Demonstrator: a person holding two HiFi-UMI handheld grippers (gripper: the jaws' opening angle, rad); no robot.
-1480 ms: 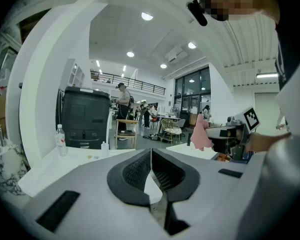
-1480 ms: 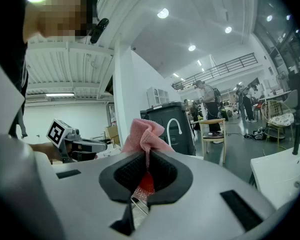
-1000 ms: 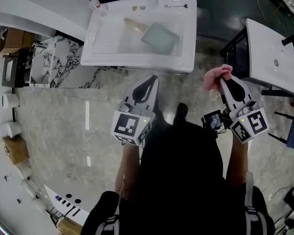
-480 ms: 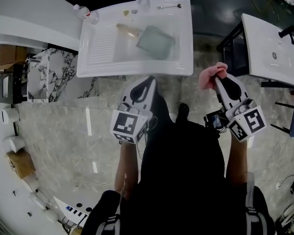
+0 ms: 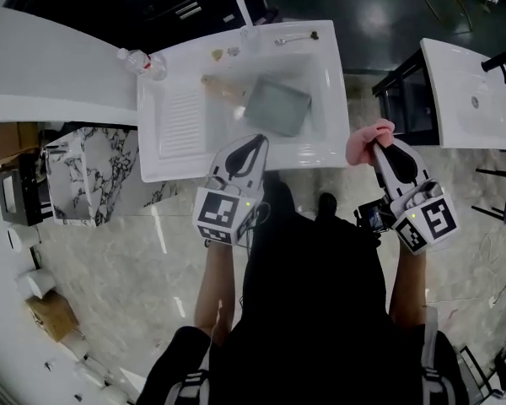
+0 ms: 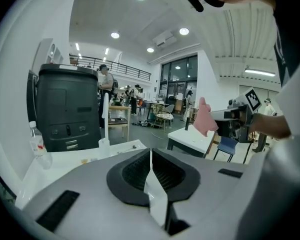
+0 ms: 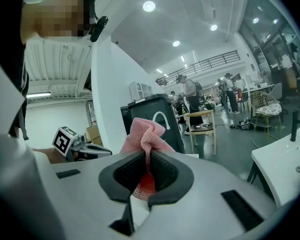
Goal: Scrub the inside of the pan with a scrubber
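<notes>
A square grey-green pan with a wooden handle lies in the white sink. My left gripper hovers at the sink's near rim, its jaws shut with nothing between them. My right gripper is to the right of the sink, shut on a pink mesh scrubber that bunches up above its jaws. In the left gripper view the pink scrubber shows at the right.
A plastic bottle stands at the sink's far left corner, a tap at its back edge with small items beside it. A second white basin on a black frame stands at the right. A marble-patterned panel lies left.
The sink has come nearer in the head view as both grippers moved forward toward it. The left gripper now reaches the sink's near rim. The right gripper still holds the scrubber.
</notes>
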